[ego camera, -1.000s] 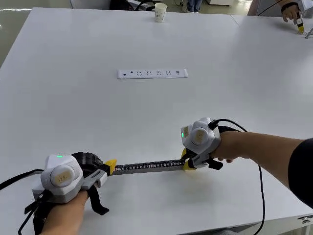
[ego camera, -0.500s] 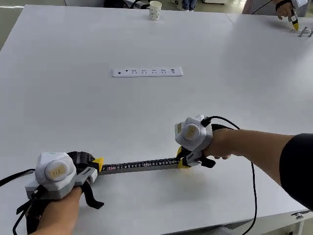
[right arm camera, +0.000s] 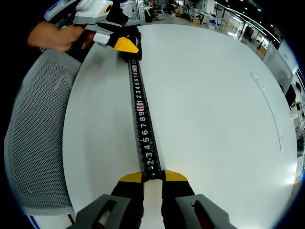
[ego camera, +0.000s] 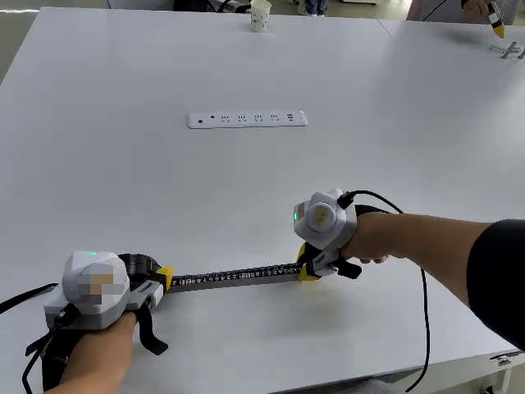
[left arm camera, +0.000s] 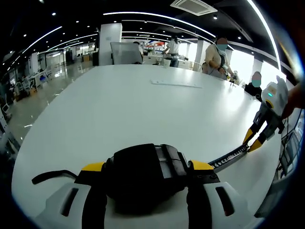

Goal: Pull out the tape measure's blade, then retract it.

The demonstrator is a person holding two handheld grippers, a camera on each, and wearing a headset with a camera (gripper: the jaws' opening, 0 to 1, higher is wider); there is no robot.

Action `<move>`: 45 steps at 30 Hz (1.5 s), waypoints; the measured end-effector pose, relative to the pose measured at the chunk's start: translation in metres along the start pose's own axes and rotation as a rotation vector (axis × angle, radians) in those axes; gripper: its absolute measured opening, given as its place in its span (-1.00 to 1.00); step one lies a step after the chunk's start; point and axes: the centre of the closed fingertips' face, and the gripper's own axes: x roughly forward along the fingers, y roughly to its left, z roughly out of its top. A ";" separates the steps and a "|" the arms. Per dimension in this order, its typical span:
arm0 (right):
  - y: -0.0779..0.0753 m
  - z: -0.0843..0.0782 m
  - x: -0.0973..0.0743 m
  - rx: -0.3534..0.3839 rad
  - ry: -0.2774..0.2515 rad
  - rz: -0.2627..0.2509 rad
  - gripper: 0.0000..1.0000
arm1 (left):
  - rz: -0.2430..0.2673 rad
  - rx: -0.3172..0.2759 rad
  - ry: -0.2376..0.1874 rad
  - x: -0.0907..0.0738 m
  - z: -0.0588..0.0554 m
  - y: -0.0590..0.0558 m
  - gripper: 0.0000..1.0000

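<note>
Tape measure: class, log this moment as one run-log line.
left gripper: shut on tape measure | right gripper: shut on blade | blade: extended between grippers

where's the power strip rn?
Head view: the power strip lies flat mid-table, beyond the extended blade, short of the paper cup at the far edge.

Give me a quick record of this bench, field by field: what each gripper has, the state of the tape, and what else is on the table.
Left gripper: jaws shut on the tape measure case
Right gripper: jaws shut on the blade at its tip
Blade state: pulled out, stretched between the two grippers, numbers facing up
Other items: power strip mid-table; paper cup at the far edge
Surface: white table
Task stage: blade out, not yet retracted
</note>
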 end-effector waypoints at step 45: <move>0.003 0.013 0.006 -0.021 -0.002 0.012 -0.80 | -0.010 0.007 0.040 0.002 -0.003 0.000 0.27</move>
